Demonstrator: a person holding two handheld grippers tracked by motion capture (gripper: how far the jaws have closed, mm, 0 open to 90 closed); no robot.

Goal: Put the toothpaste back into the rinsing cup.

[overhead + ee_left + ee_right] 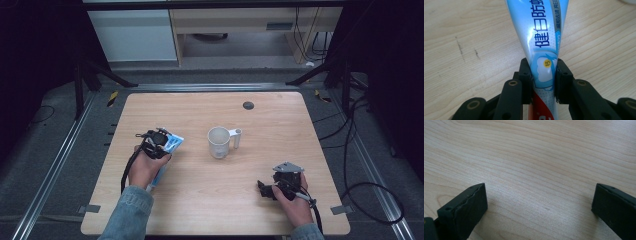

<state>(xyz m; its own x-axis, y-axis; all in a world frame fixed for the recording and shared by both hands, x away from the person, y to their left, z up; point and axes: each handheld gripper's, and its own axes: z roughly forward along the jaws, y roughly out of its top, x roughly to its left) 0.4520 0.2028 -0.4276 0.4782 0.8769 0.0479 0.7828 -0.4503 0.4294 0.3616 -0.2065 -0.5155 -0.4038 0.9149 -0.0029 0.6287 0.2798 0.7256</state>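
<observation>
Left gripper view: the left hand-held gripper (pixel 543 80) pinches a glossy, tapering blue toothpaste tube (pixel 540 37) above the grained wooden table (pixel 469 45).

Table (pixel 280 165) evenly lit from above, surroundings dark; soft shadows; high view slightly soft, close views sharp.

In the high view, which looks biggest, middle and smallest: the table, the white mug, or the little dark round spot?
1. The table, by far the biggest.
2. The white mug, in the middle.
3. The dark round spot near the far edge, smallest. It sits farther from the camera, but the gap is plain.
</observation>
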